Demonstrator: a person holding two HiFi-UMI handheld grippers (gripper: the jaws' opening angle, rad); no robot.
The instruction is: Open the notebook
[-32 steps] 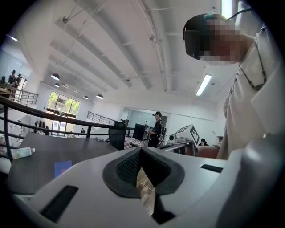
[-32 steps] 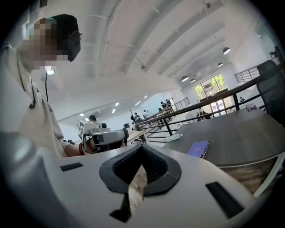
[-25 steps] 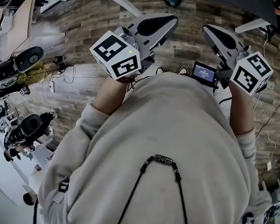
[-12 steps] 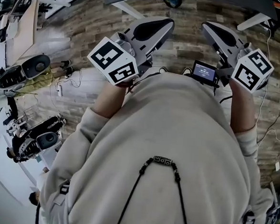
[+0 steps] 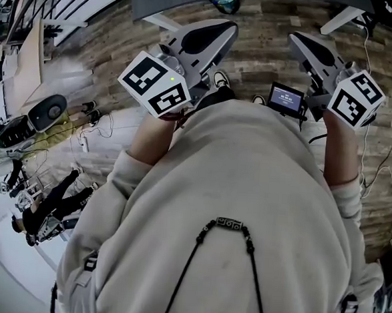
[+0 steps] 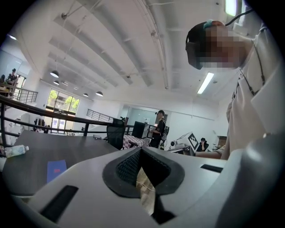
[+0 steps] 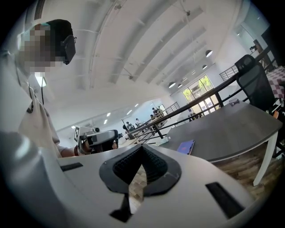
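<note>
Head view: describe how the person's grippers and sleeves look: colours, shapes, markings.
The left gripper and right gripper are pale grey, tapered shells with dark oval insets. Each carries a white cube with black square markers. A small screen sits beside the right one. The sleeves are cream.

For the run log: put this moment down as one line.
task: not started | left gripper: shut, empty | right gripper: shut, empty | notebook: closed on table, untouched
</note>
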